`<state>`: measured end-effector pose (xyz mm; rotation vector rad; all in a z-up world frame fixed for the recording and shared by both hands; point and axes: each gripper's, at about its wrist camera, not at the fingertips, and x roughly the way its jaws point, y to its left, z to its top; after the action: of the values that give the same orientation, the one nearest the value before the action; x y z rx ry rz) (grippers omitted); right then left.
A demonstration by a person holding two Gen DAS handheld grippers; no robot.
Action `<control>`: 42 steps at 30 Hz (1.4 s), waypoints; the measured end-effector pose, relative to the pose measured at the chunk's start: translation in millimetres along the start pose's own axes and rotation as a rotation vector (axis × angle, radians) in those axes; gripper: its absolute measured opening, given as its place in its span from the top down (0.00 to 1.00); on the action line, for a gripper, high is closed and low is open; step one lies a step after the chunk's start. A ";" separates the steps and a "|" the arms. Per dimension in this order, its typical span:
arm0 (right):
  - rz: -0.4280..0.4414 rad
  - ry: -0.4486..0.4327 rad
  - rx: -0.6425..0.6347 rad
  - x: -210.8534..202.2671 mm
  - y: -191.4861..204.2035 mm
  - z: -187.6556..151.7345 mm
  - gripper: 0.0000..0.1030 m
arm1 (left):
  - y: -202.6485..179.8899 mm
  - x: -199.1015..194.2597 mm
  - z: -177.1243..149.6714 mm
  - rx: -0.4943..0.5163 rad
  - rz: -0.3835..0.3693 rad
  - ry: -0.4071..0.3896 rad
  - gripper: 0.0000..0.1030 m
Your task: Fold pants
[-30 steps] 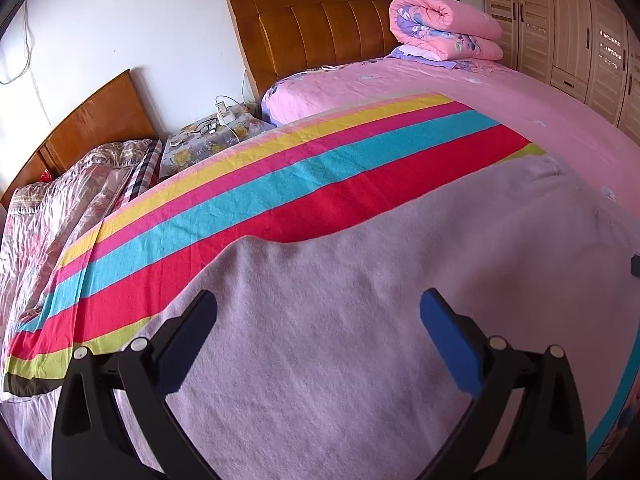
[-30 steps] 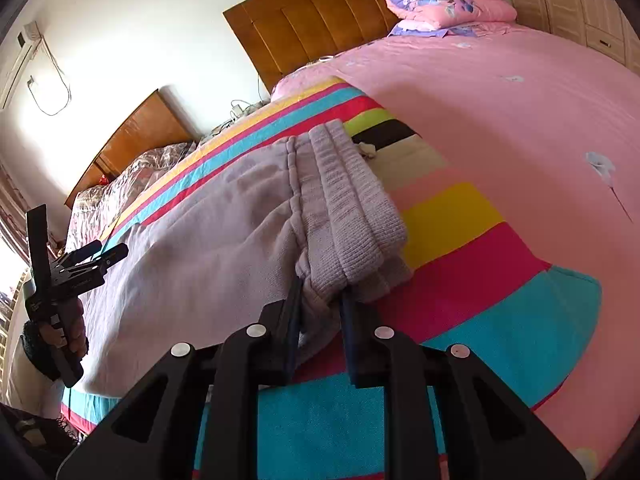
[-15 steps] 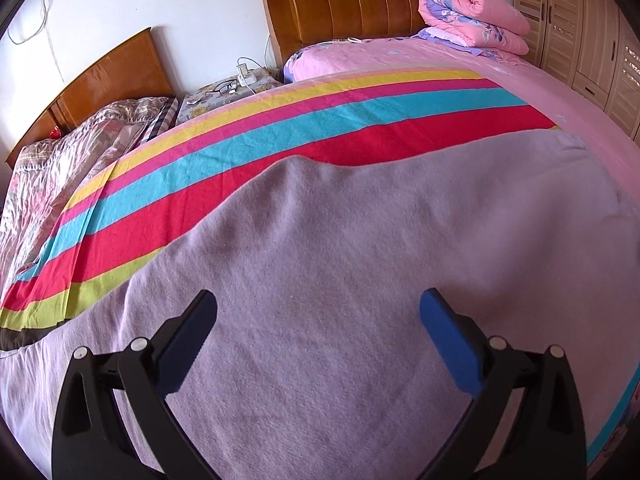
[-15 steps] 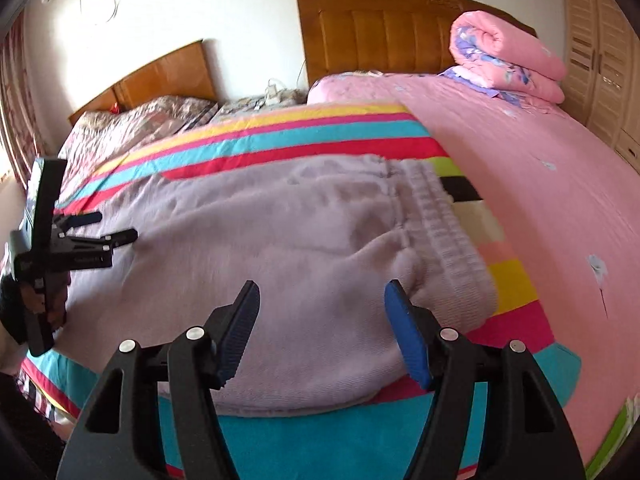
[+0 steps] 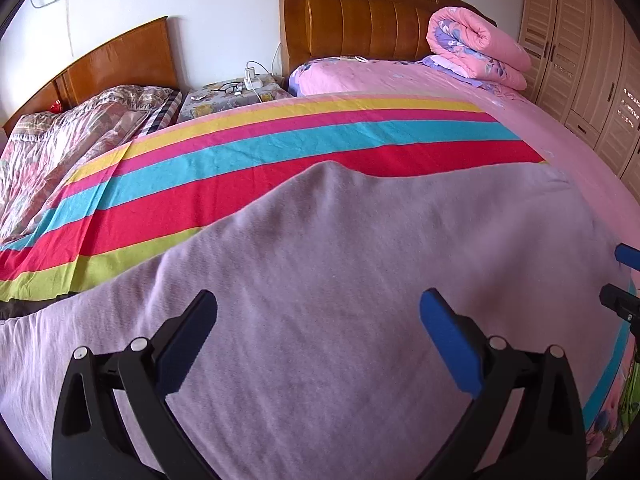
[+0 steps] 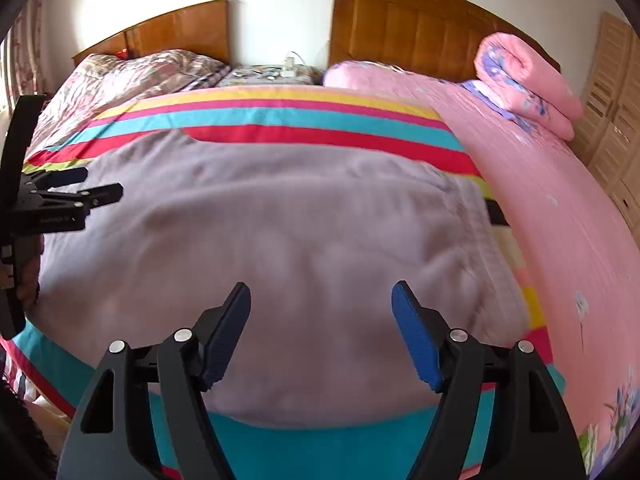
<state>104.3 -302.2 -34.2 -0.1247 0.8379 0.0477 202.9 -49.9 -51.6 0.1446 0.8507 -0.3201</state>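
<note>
Lilac-grey knit pants (image 5: pixel 320 280) lie spread flat across a striped sheet (image 5: pixel 280 152) on the bed. In the right wrist view the pants (image 6: pixel 280 240) fill the middle, with the ribbed waistband (image 6: pixel 480 232) at their right edge. My left gripper (image 5: pixel 318 320) hovers open over the fabric with nothing between its blue pads. My right gripper (image 6: pixel 320 316) hangs over the near edge of the pants, its jaws opening and empty. The left gripper (image 6: pixel 72 188) also shows at the left edge of the right wrist view, held by a hand.
A rolled pink quilt (image 5: pixel 476 44) sits by the wooden headboard (image 5: pixel 360 12). A second bed with a floral cover (image 5: pixel 60 136) is at left, a cluttered nightstand (image 5: pixel 236 92) between the beds. Wardrobe doors (image 5: pixel 580 60) line the right wall.
My right gripper let go of the bunched waistband and opened; the waistband now lies flat. Its view rolled level and pulled back. My left gripper stayed open and slid along the pants.
</note>
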 end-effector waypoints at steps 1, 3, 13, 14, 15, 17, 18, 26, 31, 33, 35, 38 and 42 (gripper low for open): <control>0.021 -0.009 -0.044 3.7 19.8 9.9 0.29 | 7.3 -4.7 -0.9 -0.005 0.016 -0.004 0.01; 0.085 -0.025 -0.122 11.6 59.9 28.6 0.27 | 26.7 -14.7 -6.5 -0.027 0.053 -0.011 0.01; 0.279 0.076 -0.304 65.0 201.1 48.6 0.20 | 161.6 -58.3 -65.0 -0.261 0.236 0.036 0.01; 0.272 0.091 -0.313 68.0 204.6 44.1 0.20 | 172.6 -59.5 -72.1 -0.285 0.246 0.047 0.01; 0.268 0.076 -0.301 65.7 203.8 41.9 0.19 | 182.6 -61.2 -79.0 -0.306 0.250 0.056 0.01; 0.276 0.106 -0.291 64.9 199.4 40.3 0.18 | 196.0 -63.5 -91.1 -0.339 0.238 0.063 0.01; 0.274 0.123 -0.287 65.1 197.4 39.1 0.16 | 200.5 -64.8 -95.5 -0.349 0.232 0.063 0.01; 0.313 0.062 -0.370 51.6 241.1 67.0 0.16 | 208.3 -84.6 -120.9 -0.345 0.222 0.058 0.01; 0.384 0.001 -0.452 56.8 301.2 87.3 0.16 | 237.4 -138.9 -139.5 -0.495 0.218 -0.066 0.01; 0.424 0.004 -0.464 59.1 314.5 83.7 0.16 | 263.2 -165.4 -155.9 -0.610 0.223 -0.115 0.02; 0.448 0.023 -0.470 63.3 321.6 77.5 0.16 | 292.2 -189.4 -179.0 -0.743 0.241 -0.164 0.02; 0.467 0.055 -0.451 71.3 322.7 69.7 0.16 | 336.8 -211.6 -214.0 -0.941 0.233 -0.225 0.03; 0.491 0.065 -0.414 74.2 318.1 67.9 0.16 | 387.5 -209.8 -256.5 -1.214 0.068 -0.274 0.19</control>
<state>175.0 21.4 -73.5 -0.3084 0.9000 0.6831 20.1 425.9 -61.0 -0.9772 0.6460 0.2709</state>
